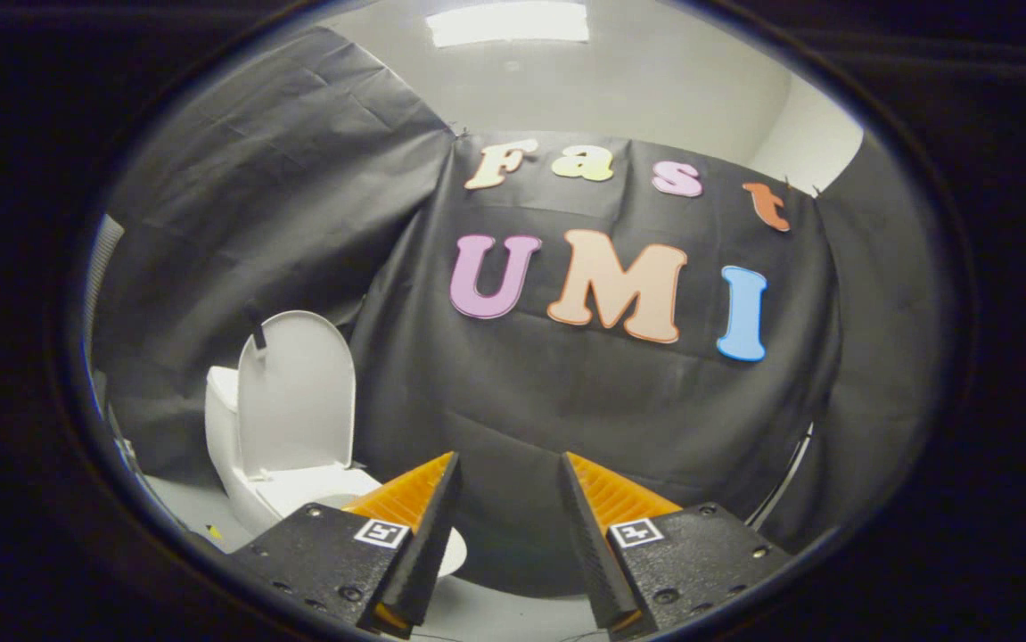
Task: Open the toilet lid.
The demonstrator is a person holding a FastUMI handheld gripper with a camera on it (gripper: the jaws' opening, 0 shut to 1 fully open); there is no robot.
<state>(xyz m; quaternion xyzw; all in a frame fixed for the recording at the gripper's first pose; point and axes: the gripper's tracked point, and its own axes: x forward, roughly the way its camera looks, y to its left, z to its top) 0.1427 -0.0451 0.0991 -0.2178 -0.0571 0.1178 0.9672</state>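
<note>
A white toilet (236,464) stands low to the left of my fingers, against the black cloth wall. Its lid (297,392) is raised upright and leans back against the tank (223,388). The seat and bowl rim (316,489) lie flat below the lid, partly hidden behind my left finger (428,526). My gripper (508,468) is open, with a wide gap and nothing between the fingers. It is held apart from the toilet, to its right, and faces the cloth wall.
The black cloth wall (566,401) hangs close ahead and wraps around both sides. A pale floor (495,615) lies below the fingers. A white ceiling with a light panel (508,22) is overhead.
</note>
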